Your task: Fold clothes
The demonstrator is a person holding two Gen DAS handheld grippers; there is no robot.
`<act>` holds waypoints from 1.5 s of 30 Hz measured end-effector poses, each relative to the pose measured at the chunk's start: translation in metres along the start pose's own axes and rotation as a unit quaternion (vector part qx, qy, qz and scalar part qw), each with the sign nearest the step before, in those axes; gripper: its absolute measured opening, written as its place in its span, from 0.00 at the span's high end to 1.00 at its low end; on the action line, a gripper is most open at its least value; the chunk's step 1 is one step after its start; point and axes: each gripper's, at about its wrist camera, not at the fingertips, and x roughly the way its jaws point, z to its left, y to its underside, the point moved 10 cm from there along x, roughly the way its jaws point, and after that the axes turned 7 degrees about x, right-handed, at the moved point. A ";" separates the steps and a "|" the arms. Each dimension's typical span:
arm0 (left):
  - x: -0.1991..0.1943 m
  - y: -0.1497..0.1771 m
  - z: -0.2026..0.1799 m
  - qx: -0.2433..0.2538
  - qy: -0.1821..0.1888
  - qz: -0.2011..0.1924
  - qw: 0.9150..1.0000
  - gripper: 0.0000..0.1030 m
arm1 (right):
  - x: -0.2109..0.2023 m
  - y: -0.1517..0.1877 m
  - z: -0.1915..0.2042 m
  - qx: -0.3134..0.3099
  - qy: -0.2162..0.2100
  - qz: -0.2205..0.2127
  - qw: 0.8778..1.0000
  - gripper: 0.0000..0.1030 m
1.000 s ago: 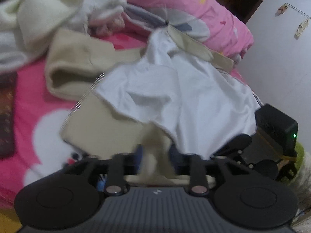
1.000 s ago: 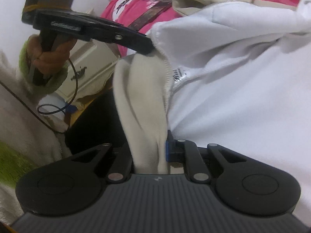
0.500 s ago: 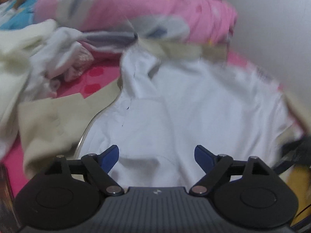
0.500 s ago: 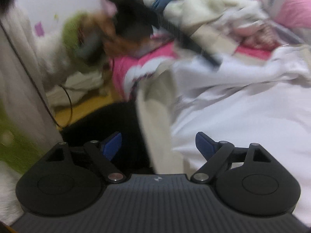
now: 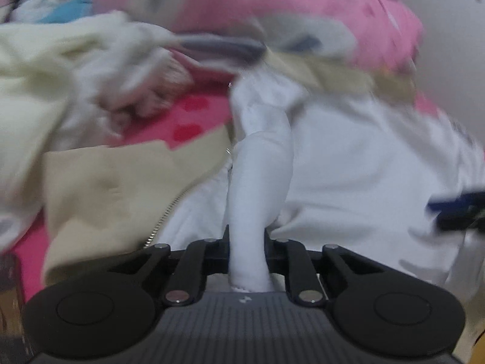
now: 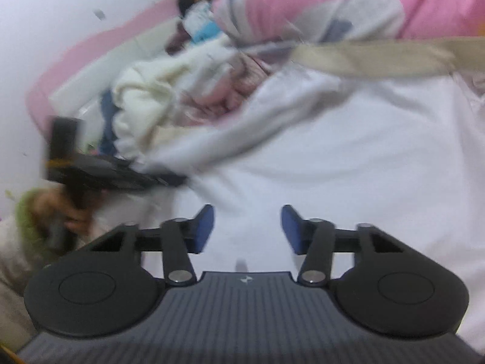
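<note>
A white garment with beige trim point(image 5: 357, 163) lies spread over the pink bed. My left gripper point(image 5: 247, 242) is shut on a raised fold of its white fabric point(image 5: 257, 182), which runs up from between the fingers. Its beige outer side with a zipper point(image 5: 121, 182) lies to the left. In the right wrist view the same white garment point(image 6: 348, 151) fills the middle and right. My right gripper point(image 6: 247, 227) hovers over it, open, blue pads point(image 6: 203, 227) apart with nothing between them. The left gripper point(image 6: 100, 176) shows at the left, held by a hand in a green sleeve point(image 6: 27, 212).
A pile of cream and white clothes point(image 5: 60, 69) lies at the back left of the bed. A pink quilt point(image 5: 272, 9) is bunched at the head. A white wall point(image 6: 60, 15) stands beside the bed. A beige strip of the garment point(image 6: 379, 54) crosses the far edge.
Both grippers let go of the beige edge and opened. The left gripper has since shut on a fold of white fabric. The right gripper stays open and has narrowed slightly over the garment.
</note>
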 end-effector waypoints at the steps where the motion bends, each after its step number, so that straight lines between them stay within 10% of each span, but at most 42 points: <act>1: -0.003 0.001 0.001 -0.014 -0.001 -0.008 1.000 0.86 | 0.005 0.001 -0.002 -0.009 0.012 0.006 1.000 0.70; 7: -0.002 0.012 -0.005 -0.046 0.004 -0.014 0.999 0.83 | 0.031 -0.009 -0.006 -0.064 0.072 0.007 0.995 0.75; 15: 0.005 0.023 0.010 -0.077 0.014 -0.002 0.997 0.52 | 0.021 -0.001 -0.076 -0.114 0.224 0.046 0.967 0.77; 19: 0.005 0.028 0.011 -0.077 0.028 -0.004 0.997 0.46 | -0.032 0.001 -0.137 -0.135 0.363 0.052 0.920 0.76; 23: 0.005 0.027 0.010 -0.079 0.037 -0.007 0.996 0.42 | -0.067 -0.006 -0.171 -0.057 0.357 0.044 0.931 0.95; 28: 0.004 0.024 0.007 -0.072 0.041 -0.012 0.997 0.39 | -0.059 -0.051 -0.136 -0.051 0.315 0.002 0.948 0.91; 32: 0.004 0.021 0.005 -0.076 0.042 -0.018 0.996 0.37 | -0.021 -0.075 -0.160 -0.107 0.363 0.023 0.925 0.92; 36: 0.009 0.020 0.001 -0.066 0.041 -0.021 0.997 0.37 | -0.018 -0.073 -0.241 -0.146 0.476 0.064 0.865 1.00; 45: 0.014 0.021 0.002 -0.069 0.050 -0.018 0.996 0.36 | -0.007 -0.104 -0.267 -0.124 0.500 0.058 0.855 0.99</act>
